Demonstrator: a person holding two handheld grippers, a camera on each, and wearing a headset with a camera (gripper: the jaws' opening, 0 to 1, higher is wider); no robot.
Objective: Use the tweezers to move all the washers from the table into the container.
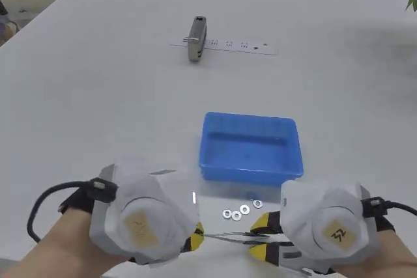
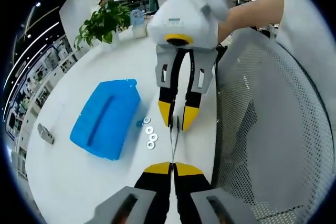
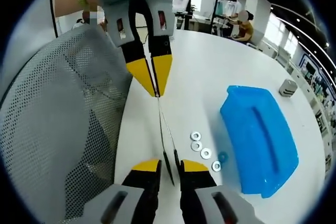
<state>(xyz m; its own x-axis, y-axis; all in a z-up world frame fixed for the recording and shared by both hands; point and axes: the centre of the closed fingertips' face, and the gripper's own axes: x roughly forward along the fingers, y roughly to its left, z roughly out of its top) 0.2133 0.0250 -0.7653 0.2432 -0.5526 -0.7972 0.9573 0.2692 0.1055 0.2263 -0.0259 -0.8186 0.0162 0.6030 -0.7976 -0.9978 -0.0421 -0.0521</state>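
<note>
Head view: the left claw and right claw face each other tip to tip low over the white counter. The tweezers bridge the gap between them. Four washers lie just beyond that gap, and the blue container sits past them. Left gripper view: the left claw is pinched tight on one end of the tweezers, with the washers ahead to its left, beside the container. Right gripper view: the right claw is narrow, its jaws flanking the tweezers' other end and seemingly gripping it. The washers lie ahead to its right, just short of the container.
</note>
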